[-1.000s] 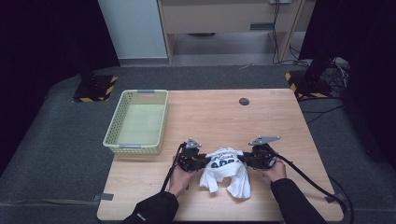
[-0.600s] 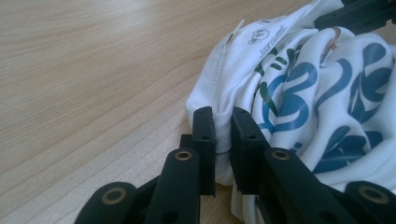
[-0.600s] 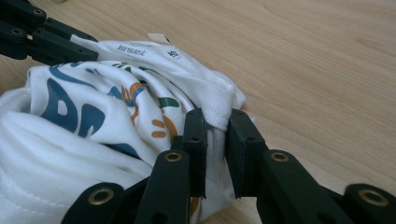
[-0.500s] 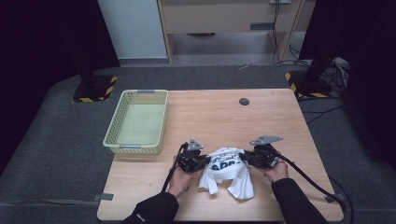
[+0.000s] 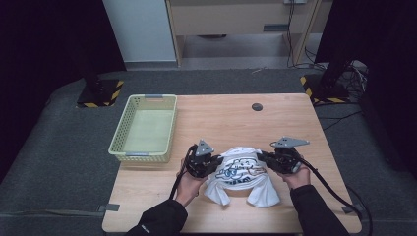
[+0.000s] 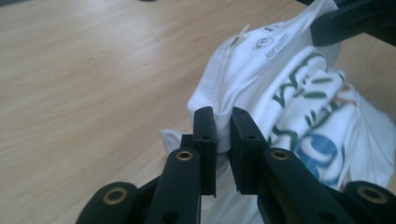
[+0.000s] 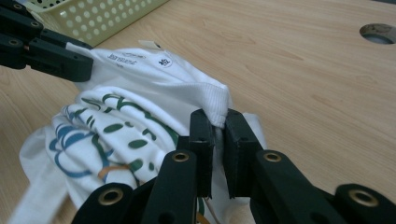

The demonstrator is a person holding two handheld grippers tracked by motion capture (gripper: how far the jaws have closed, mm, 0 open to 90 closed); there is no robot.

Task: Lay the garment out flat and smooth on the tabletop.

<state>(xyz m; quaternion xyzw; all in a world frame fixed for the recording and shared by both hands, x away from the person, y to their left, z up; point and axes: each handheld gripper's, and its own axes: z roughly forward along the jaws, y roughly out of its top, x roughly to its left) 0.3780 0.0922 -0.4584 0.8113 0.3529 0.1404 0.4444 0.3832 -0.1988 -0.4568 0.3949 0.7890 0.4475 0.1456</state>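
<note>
The white T-shirt with a printed picture lies bunched on the near part of the wooden table, between both tools. The left gripper pinches its collar edge, and its jaws have just been closing. The right gripper pinches the collar on the other side. A yellow-green basket stands left of them.

Left gripper pinched closed (jaws just narrowed), right gripper likewise, facing inward
</note>
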